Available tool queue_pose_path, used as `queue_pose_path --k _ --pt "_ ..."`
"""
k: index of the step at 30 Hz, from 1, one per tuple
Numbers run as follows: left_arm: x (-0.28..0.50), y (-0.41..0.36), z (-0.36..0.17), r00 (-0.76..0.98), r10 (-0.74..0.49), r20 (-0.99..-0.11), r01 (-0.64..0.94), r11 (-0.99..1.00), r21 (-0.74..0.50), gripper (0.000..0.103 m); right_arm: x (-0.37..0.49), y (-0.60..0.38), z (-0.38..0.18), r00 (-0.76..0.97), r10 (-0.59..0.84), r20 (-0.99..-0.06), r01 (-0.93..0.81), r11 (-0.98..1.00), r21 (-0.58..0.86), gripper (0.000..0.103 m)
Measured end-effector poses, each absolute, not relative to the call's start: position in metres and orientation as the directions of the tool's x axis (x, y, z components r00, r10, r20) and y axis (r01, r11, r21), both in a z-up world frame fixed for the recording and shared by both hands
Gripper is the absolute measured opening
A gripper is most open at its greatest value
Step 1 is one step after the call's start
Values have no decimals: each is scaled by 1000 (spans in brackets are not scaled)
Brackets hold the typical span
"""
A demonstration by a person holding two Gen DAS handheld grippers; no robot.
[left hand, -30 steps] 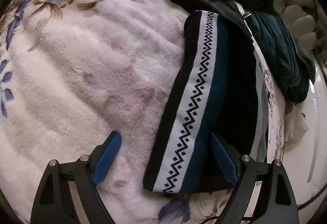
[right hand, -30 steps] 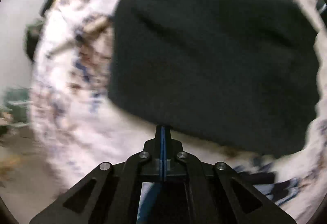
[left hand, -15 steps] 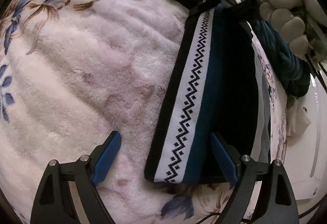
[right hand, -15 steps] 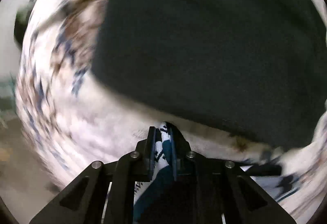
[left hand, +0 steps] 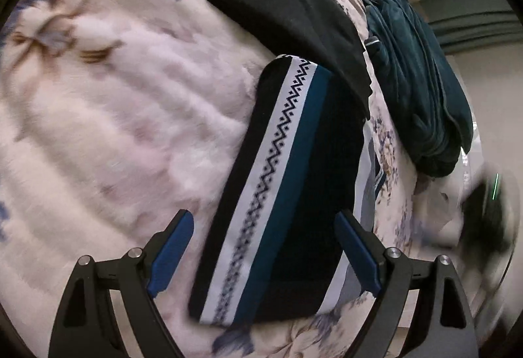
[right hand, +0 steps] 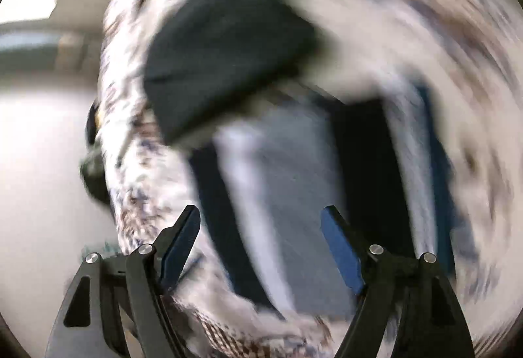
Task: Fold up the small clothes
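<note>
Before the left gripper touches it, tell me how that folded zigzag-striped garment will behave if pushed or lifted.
The striped garment is probably floppy: soft knit, lying flat in layers. Lifted by one edge, the fold would likely fall open. Pushed, it may bunch, because the fleece blanket looks grippy.

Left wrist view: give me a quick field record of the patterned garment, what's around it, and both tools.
surface: floral fleece blanket
patterned garment: folded into a long strip, flat on the blanket, zigzag band facing up
black garment: beyond it, overlapping its far end
teal garment: bunched at the blanket's right edge
left tool: open, straddling the strip's near end, holding nothing
right tool: open, empty; view motion-blurred
</note>
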State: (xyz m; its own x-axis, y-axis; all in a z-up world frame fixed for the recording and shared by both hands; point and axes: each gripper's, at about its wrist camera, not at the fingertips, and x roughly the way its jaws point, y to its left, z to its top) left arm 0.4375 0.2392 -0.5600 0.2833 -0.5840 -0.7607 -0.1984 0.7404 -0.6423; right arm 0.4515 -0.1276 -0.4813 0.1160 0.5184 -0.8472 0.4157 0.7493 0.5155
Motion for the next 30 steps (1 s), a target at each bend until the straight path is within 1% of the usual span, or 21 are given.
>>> queue_pose_path --k 1,2,4,6,8,9,11,12,13,15,17,19,21,22,23,24,25,26,27,28,30 --pt "443 235 -562 277 -589 -759 -198 738 -645 88 409 -144 -498 123 529 -840 506 694 512 79" --pt "449 233 -565 271 -600 -753 -192 732 -653 88 386 -143 -511 132 546 -827 550 654 519 79" --pt "458 225 -568 263 -606 -751 -172 736 -654 88 325 -148 -552 181 615 -767 668 496 555 80" --pt "462 222 -570 251 -616 -746 -144 739 -659 88 295 -138 -593 250 665 -704 713 365 598 80" --pt "464 218 -575 228 -622 -749 -126 744 -656 88 277 -127 -622 366 679 -637 699 251 669 82" --pt "465 215 -578 211 -639 -740 -118 735 -668 88 275 -124 -629 411 669 -620 686 221 693 85" --pt "469 212 -582 196 -643 -741 -113 735 -668 88 274 -117 -637 524 643 -558 637 140 758 101" --pt "471 212 -583 190 -654 -732 -105 728 -678 88 276 -117 -637 542 631 -555 626 139 768 102" --pt "473 214 -583 183 -660 -729 -100 725 -682 88 278 -114 -637 560 622 -548 613 133 778 103" --pt "475 216 -585 178 -674 -717 -97 713 -694 88 284 -111 -637 598 626 -500 581 91 809 103" --pt "478 217 -588 169 -684 -709 -99 704 -703 88 294 -105 -637 631 653 -419 533 28 846 102" --pt "481 216 -590 161 -695 -701 -101 695 -712 89 306 -100 -638 629 661 -409 519 35 854 102" --pt "484 214 -591 157 -707 -689 -105 682 -724 90 310 -102 -646 643 642 -419 538 12 843 100" --pt "483 214 -593 157 -709 -687 -103 680 -726 90 309 -104 -649 657 628 -417 545 -13 839 95" --pt "484 213 -592 162 -715 -680 -100 674 -732 90 309 -106 -649 670 616 -414 545 -29 838 70" --pt "484 211 -590 174 -717 -675 -96 669 -737 90 310 -107 -647 667 612 -426 548 -16 836 57" --pt "485 209 -588 189 -723 -665 -82 663 -744 88 311 -108 -643 672 609 -422 534 -4 845 46" --pt "483 207 -584 219 -726 -652 -59 657 -752 81 311 -108 -639 668 607 -430 531 14 847 42" --pt "481 204 -577 252 -726 -640 -25 656 -754 42 312 -107 -629 657 603 -452 524 64 849 40" --pt "480 199 -569 268 -723 -636 15 664 -748 35 313 -108 -621 653 598 -465 515 100 852 38" --pt "478 196 -558 295 -720 -628 33 664 -747 32 313 -111 -604 647 589 -483 495 157 854 37"
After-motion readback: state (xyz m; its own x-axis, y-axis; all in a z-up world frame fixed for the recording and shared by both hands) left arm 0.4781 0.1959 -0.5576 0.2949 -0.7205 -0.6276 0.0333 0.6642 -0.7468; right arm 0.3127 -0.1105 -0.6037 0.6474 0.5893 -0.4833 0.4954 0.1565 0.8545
